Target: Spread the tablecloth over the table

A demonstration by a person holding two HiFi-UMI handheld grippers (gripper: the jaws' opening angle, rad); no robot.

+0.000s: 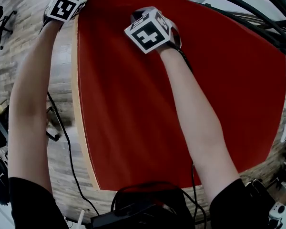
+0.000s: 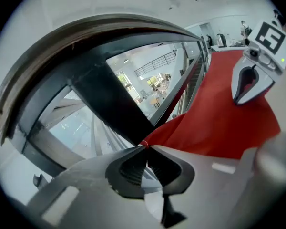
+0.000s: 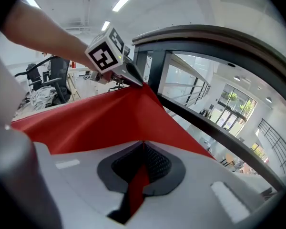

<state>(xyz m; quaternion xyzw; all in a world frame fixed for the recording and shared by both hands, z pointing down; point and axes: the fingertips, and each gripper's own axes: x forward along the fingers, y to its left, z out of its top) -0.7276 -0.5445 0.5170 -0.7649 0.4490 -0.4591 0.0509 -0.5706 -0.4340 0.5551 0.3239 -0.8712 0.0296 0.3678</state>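
A red tablecloth [image 1: 190, 99] lies across most of the worktop [image 1: 79, 128], whose pale edge shows as a thin strip along the cloth's left side in the head view. Both bare forearms reach out over it toward the far side. The left tool [image 2: 145, 150] is at the far left corner, out past the worktop's edge and above the wooden floor [image 1: 62, 128]. Its jaws are pressed together on the very tip of a cloth corner, which pokes out just where the pads meet. The right tool [image 3: 142, 151] is above the cloth, nearer the middle, its marker cube [image 1: 149, 30] tilted. Its jaws are also closed, with a narrow strip of the red fabric pinched between the dark pads and running down through them. Between the two tools the fabric is lifted off the surface and pulled fairly taut, rising to a peak at the left tool as the right gripper view shows it. A black cable [image 1: 69, 161] trails over the floor beside the worktop. A dark railing [image 3: 219, 44] with glass panels stands beyond the far edge.
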